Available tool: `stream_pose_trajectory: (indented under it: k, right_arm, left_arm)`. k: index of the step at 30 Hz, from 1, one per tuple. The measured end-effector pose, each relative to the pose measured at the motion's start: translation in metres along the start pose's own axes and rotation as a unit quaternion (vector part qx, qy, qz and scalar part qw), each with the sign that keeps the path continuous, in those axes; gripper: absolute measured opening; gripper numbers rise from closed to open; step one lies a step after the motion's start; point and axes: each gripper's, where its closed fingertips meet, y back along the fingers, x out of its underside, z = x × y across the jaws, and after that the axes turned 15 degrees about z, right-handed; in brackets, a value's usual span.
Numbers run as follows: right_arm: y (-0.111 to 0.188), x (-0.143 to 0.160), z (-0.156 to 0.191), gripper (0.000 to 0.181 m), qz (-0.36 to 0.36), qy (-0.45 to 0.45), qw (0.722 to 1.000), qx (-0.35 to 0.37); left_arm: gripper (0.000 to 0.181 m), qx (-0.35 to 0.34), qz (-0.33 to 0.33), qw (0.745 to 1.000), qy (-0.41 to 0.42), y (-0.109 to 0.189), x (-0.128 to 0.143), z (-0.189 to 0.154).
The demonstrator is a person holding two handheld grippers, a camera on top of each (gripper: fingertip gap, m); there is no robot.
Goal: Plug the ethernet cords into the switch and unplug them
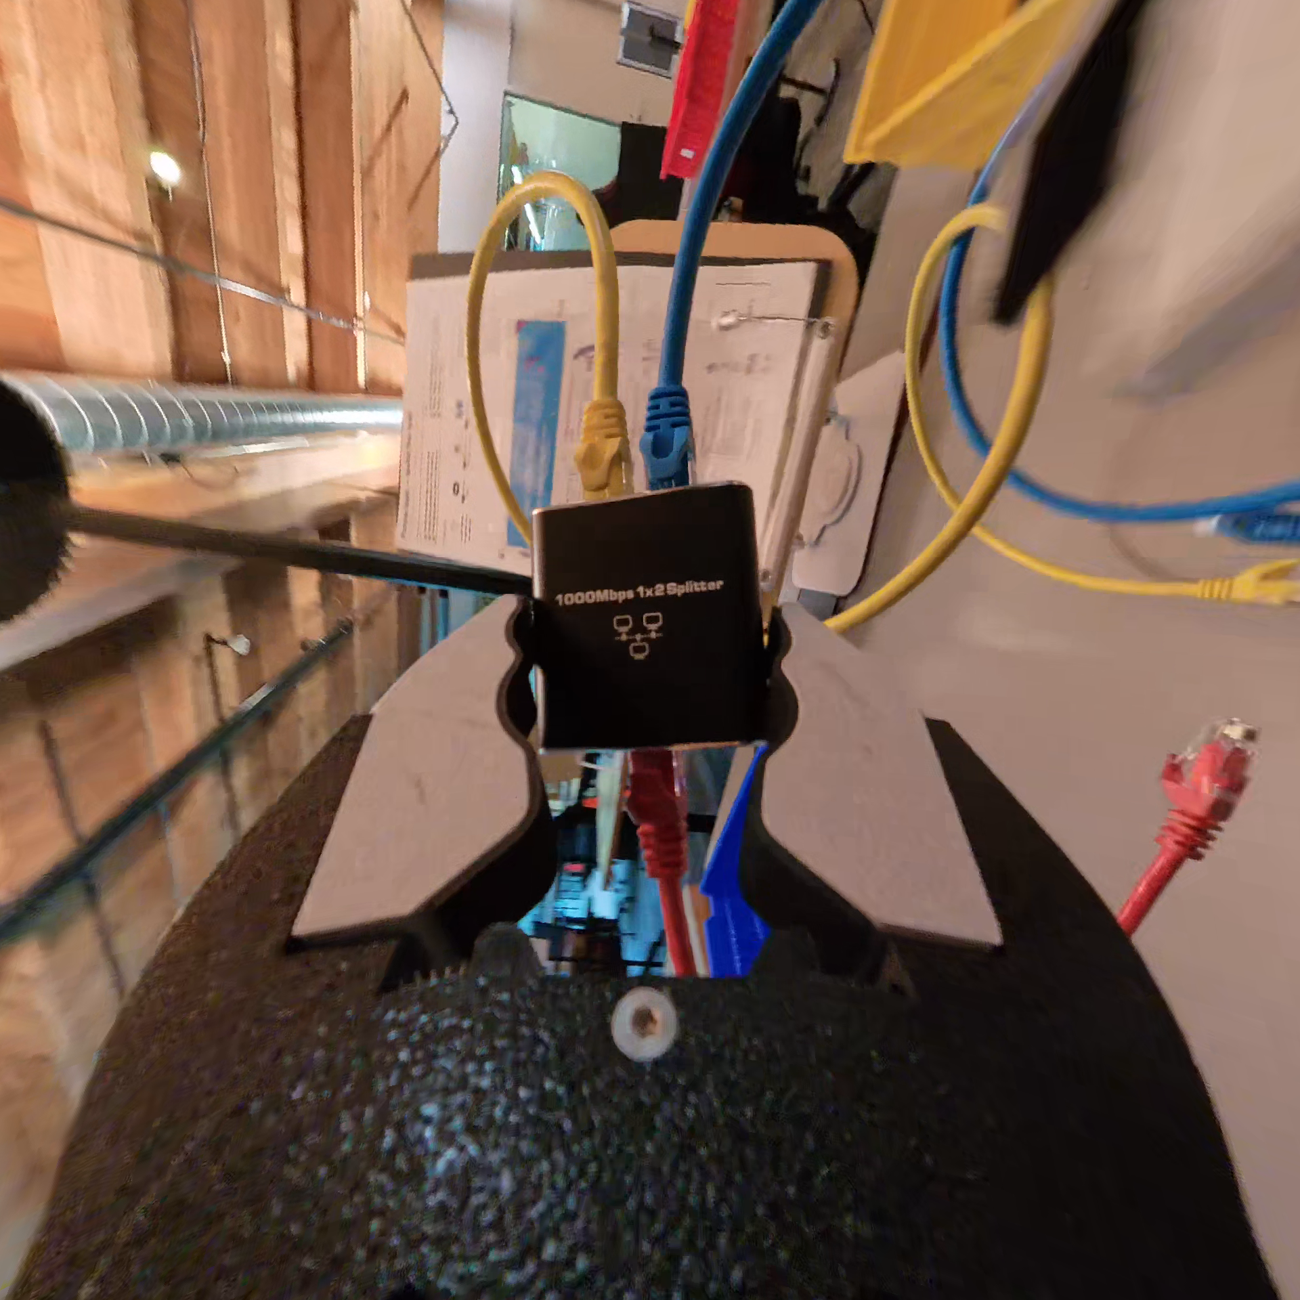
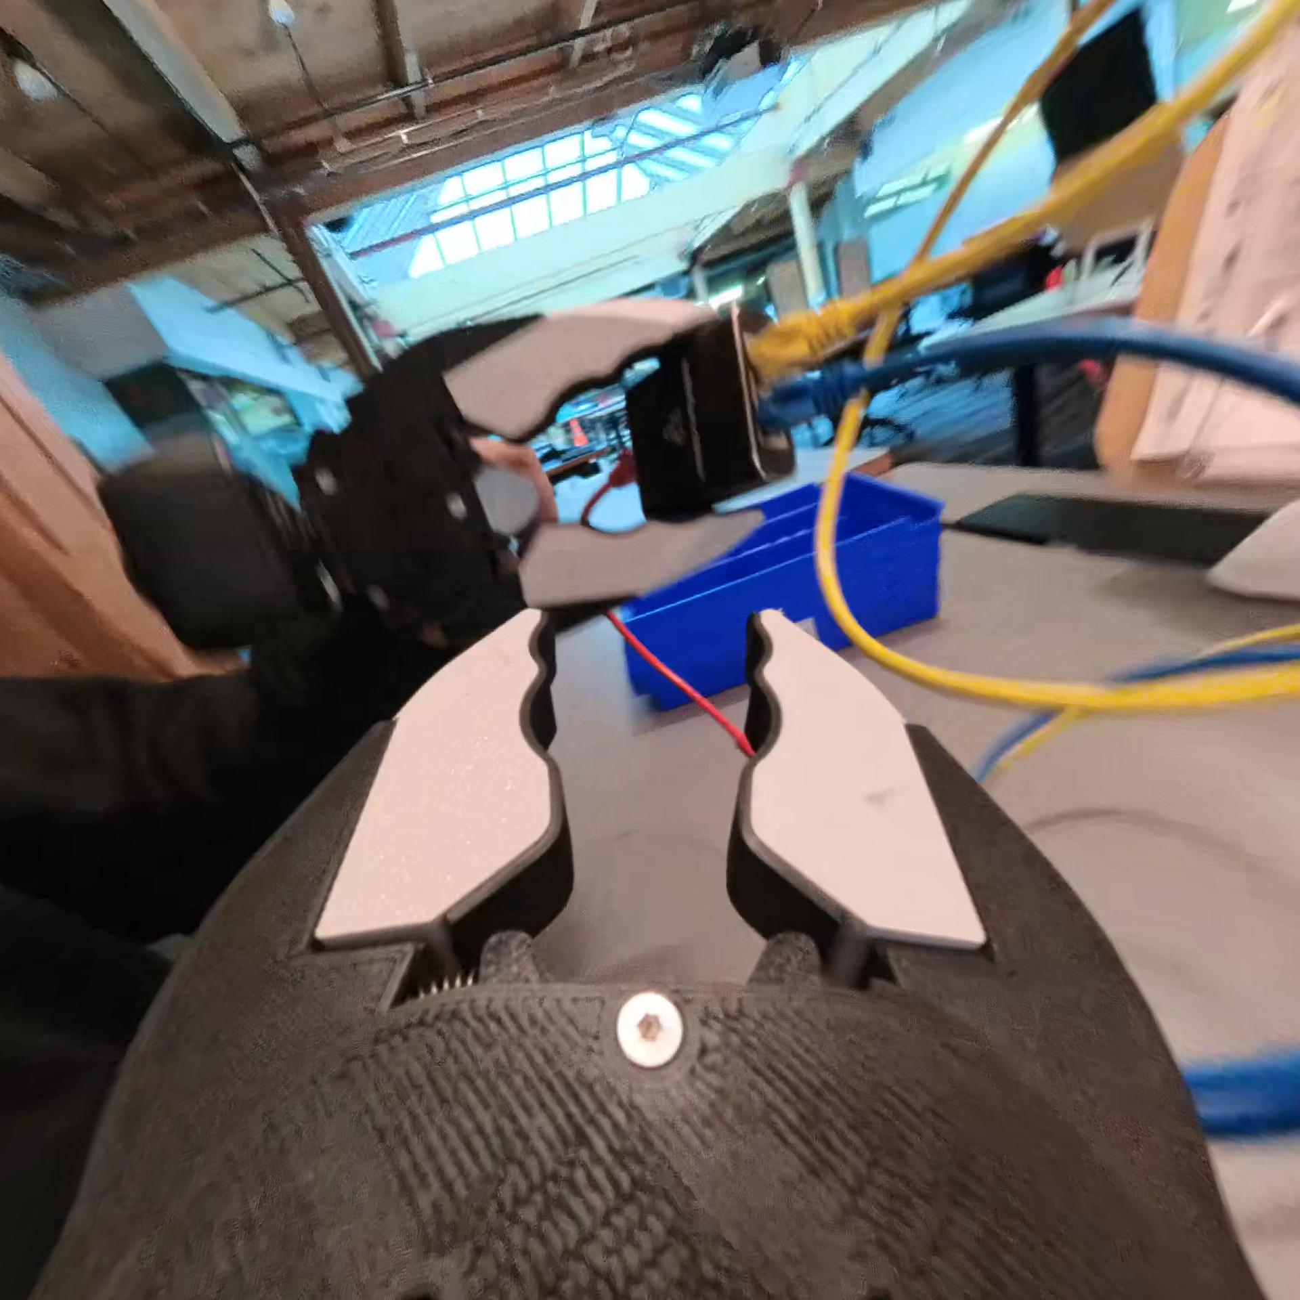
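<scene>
Here the left gripper (image 1: 651, 626) is clamped on the black switch (image 1: 646, 619) — a small box pinched by its two side faces between the grey fingers (image 1: 450, 710), with its printed face turned toward the left wrist camera. The box sits right at the fingertips, its far half sticking out past them. On the far end, a yellow cord (image 1: 601, 450) and a blue cord (image 1: 667, 440) are plugged in side by side, yellow to the left, both rising and looping away. On the near end, a red cord (image 1: 658, 823) is plugged in and runs back through the gap between the fingers. A thin black cable (image 1: 295, 552) leaves the switch's left side. A second red plug (image 1: 1206, 781) hangs loose to the right, touching nothing in the grip.

In the right wrist view, the right gripper (image 2: 651, 658) hovers over the grey table (image 2: 1055, 809) with its jaws apart and nothing between them — the switch (image 2: 703, 436) is held up ahead and above, well apart from them, in the left gripper (image 2: 693, 429). A blue bin (image 2: 788, 591) stands on the table beyond the fingertips, and a thin red cord (image 2: 686, 686) trails across the table in front of it, disappearing behind the right finger (image 2: 837, 774).
</scene>
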Motion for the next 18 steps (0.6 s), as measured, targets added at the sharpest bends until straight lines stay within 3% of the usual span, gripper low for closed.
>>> stream_pose_trajectory:
  k: [3,6,10,12,14,18]
  right_arm:
    - [0.002,-0.001,-0.007,0.054,-0.013,-0.024,1.000,-0.012]
    - [-0.008,0.019,-0.046,0.064,-0.015,-0.104,0.994,-0.005]
    - [-0.017,0.024,-0.038,0.049,-0.046,-0.160,0.974,-0.156]
    - [-0.017,0.025,-0.032,0.029,-0.056,-0.154,0.968,-0.191]
    - [-0.019,0.031,-0.035,0.026,-0.038,-0.150,0.969,-0.192]
    - [-0.013,0.027,-0.055,0.025,-0.072,-0.287,0.927,-0.230]
  left_arm:
    - [0.062,-0.026,-0.021,0.998,-0.055,0.009,-0.012,-0.030]
    - [0.062,-0.014,-0.045,0.997,-0.062,0.017,-0.021,-0.049]
    - [0.062,0.020,-0.096,0.994,-0.041,0.027,-0.036,-0.064]
    - [0.062,0.054,-0.116,0.992,-0.018,0.029,-0.039,-0.071]
    - [0.062,0.123,-0.139,0.982,0.018,0.029,-0.039,-0.079]
    - [0.060,0.222,-0.231,0.939,0.126,0.048,-0.039,-0.064]
